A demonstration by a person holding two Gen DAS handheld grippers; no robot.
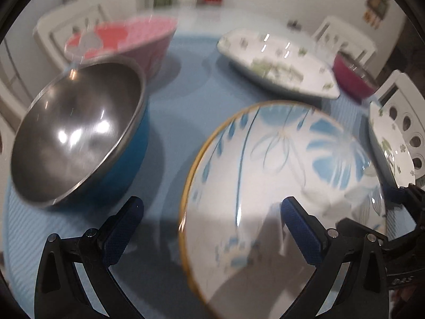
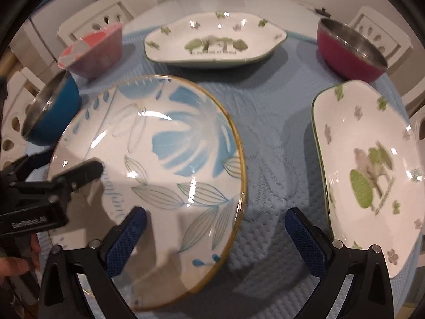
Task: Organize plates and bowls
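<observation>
A round white plate with blue flowers and a gold rim point(image 2: 170, 156) lies on the light blue mat, front left of centre. My left gripper point(image 2: 55, 167) stands open astride its left rim, one finger over the plate. In the left wrist view the same plate point(image 1: 292, 175) fills the lower right, its rim passing between the open fingers of the left gripper point(image 1: 212, 212). My right gripper point(image 2: 215, 218) is open too, with the plate's right rim between its fingers. Neither gripper holds anything.
A steel bowl with a blue outside point(image 1: 77, 133) and a pink bowl point(image 1: 127, 40) stand at the left. Two white tree-patterned plates point(image 2: 215, 40) point(image 2: 372, 164) and a magenta steel bowl point(image 2: 350, 50) sit behind and right. White chairs ring the table. A hand point(image 2: 16, 263) shows at lower left.
</observation>
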